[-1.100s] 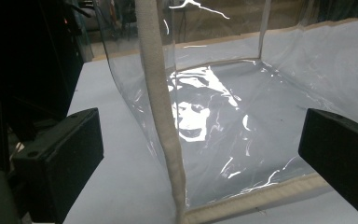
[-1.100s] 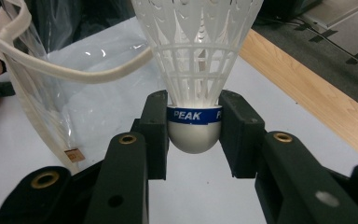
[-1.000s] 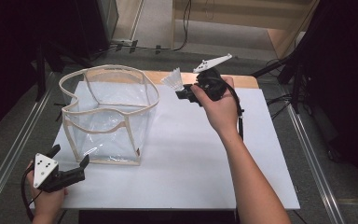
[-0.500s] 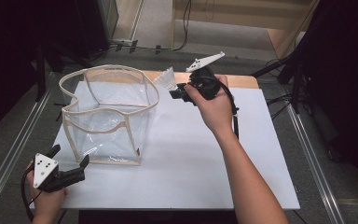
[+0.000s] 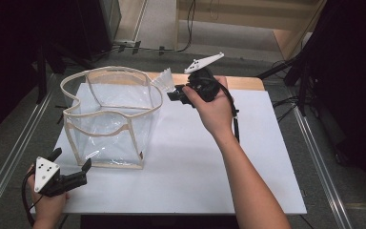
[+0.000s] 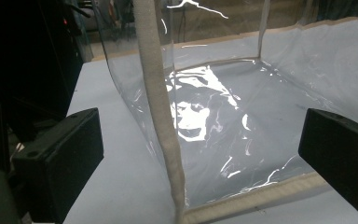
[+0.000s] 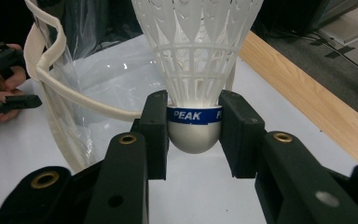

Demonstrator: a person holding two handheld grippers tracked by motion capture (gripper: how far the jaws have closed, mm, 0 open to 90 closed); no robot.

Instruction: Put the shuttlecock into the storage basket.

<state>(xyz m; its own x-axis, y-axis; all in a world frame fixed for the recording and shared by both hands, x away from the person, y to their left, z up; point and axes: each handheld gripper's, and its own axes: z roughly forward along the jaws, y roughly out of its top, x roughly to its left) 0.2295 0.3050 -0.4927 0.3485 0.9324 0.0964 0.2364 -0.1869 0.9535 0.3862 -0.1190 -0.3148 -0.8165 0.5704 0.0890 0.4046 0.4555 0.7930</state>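
Leftward and a little toward the clear bag is where the right gripper (image 5: 174, 93) has carried the shuttlecock (image 5: 164, 80) since the earlier frames, so the white skirt now sits just beside the bag's far right rim. Its jaws are clamped on the shuttlecock's rounded cork base (image 7: 194, 135), one pad on each side of the blue band, with the plastic skirt fanning out toward twelve o'clock in the right gripper view. From the high view the shuttlecock lies at about one o'clock of the clear bag (image 5: 109, 119), held above the white table top (image 5: 205, 171); whether the skirt touches the cream rim is hard to judge at that size. The bag stands upright and open at the table's left half, its cream binding (image 6: 161, 116) running down the corner nearest the left gripper (image 5: 71, 164). That gripper rests at about seven o'clock of the bag, near the table's front left corner, jaws spread wide with nothing between them, pointed at the bag's lower corner.
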